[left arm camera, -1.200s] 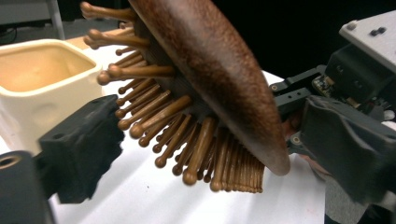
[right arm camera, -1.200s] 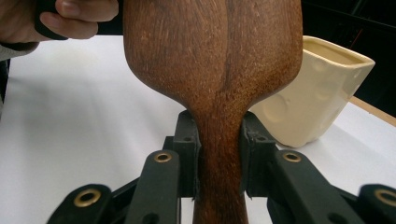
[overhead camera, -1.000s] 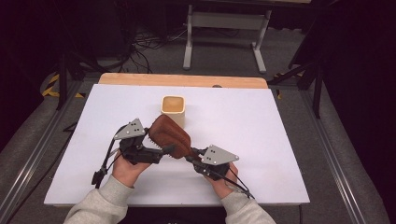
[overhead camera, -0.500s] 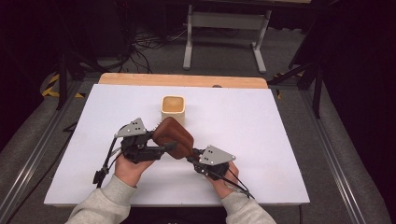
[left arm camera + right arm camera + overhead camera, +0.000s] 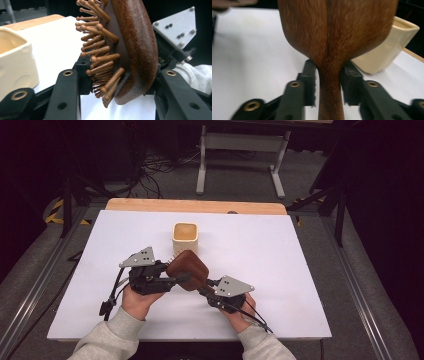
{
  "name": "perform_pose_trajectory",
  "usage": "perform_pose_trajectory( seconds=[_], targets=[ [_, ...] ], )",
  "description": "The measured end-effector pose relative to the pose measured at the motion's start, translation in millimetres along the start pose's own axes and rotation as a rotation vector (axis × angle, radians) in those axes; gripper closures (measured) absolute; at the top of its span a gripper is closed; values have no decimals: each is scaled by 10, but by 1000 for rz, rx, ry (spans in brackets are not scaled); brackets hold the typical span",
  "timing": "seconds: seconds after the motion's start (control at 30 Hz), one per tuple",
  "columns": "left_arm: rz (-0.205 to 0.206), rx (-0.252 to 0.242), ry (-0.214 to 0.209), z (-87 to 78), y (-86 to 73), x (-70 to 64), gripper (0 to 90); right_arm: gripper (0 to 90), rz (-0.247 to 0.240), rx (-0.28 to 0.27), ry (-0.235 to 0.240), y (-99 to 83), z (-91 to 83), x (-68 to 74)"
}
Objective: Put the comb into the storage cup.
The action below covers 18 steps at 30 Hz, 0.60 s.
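Observation:
A brown wooden hairbrush [image 5: 187, 266] hangs just above the white table [image 5: 285, 270], in front of a cream square cup [image 5: 185, 236]. My left gripper [image 5: 181, 278] is shut on the brush head [image 5: 136, 50], one jaw against the bristles [image 5: 100, 65] and the other against the wooden back. My right gripper [image 5: 205, 288] is shut on the brush's thin handle [image 5: 329, 100] just below the head [image 5: 332, 32]. In the left gripper view the cup [image 5: 15, 62] stands at the left and the right gripper's grey plate [image 5: 177, 30] is behind the brush.
A wooden strip [image 5: 195, 206] runs along the table's far edge, with a metal stand [image 5: 240, 150] and cables on the floor beyond. The cup [image 5: 387, 50] stands close behind the brush in the right gripper view.
The brush and both grippers have drifted very slightly to the right. Both holds are unchanged.

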<state>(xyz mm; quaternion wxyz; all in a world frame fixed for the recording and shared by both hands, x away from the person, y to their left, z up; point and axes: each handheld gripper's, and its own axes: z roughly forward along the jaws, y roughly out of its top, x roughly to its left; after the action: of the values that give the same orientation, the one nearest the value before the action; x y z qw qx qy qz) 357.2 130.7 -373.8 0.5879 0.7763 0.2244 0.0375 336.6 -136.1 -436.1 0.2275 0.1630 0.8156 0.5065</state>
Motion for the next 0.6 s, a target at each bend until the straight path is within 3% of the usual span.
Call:
perform_pose_trajectory(
  seconds=[0.1, 0.13, 0.27, 0.3, 0.33, 0.37, 0.6],
  targets=[
    [-10, -5, -4, -28, 30, 16, 564, 502, -9, -38, 7, 21, -45, -20],
    [-10, -5, -4, -28, 30, 16, 565, 502, -9, -38, 7, 21, -45, -20],
    [32, 9, 14, -68, 124, -2, 564, 262, 20, -61, 43, 35, -76, -71],
    [34, 7, 10, -84, 164, -12, 564, 179, 49, -58, 45, 33, -87, -102],
    [34, 7, 10, -84, 164, -12, 563, 179, 49, -58, 45, 33, -87, -102],
    [45, 5, 11, -104, 211, -19, 563, 96, 84, -58, 59, 23, -101, -148],
    [101, 12, 41, -204, 450, -35, 562, 10, 133, -63, 61, 12, -195, -251]
  ],
)
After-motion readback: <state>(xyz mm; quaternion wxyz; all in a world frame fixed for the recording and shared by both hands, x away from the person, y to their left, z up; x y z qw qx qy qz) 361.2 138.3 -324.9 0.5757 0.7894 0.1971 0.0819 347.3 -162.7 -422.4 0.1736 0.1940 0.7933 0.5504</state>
